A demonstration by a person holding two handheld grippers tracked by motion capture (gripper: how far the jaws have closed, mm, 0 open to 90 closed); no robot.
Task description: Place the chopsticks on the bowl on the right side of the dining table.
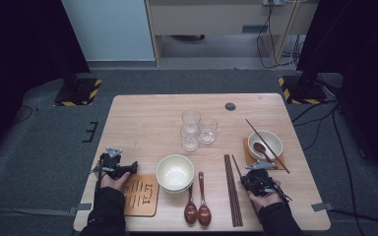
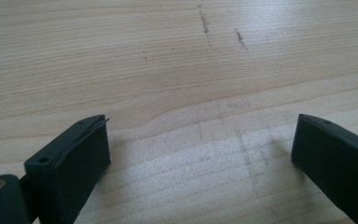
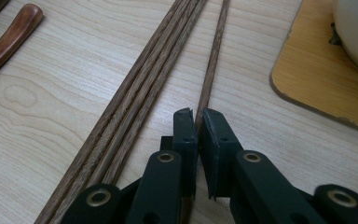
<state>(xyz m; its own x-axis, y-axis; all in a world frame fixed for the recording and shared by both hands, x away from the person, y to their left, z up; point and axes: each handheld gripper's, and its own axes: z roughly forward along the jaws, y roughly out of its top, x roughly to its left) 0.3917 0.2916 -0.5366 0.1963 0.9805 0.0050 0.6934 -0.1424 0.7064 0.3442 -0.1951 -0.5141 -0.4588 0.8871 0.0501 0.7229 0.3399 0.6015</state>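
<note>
My right gripper [image 3: 198, 115] is shut on a single dark wooden chopstick [image 3: 213, 60], which runs up and away between the two pads. Just left of it several more chopsticks [image 3: 144, 88] lie side by side on the table. From above, the right gripper [image 1: 257, 173] sits at the front right, beside the chopstick bundle [image 1: 232, 189]. My left gripper [image 2: 200, 140] stands open over bare wood with nothing between its pads; in the high view the left gripper [image 1: 117, 164] rests near the table's left edge.
Stacked cream bowls [image 1: 175, 172] sit front centre, with two brown spoons [image 1: 197, 206] before them. Three glasses [image 1: 197, 129] stand mid-table. A bowl [image 1: 270, 139] holding a spoon and one chopstick rests on a coaster [image 3: 317, 79] at right. Another coaster [image 1: 140, 195] lies front left.
</note>
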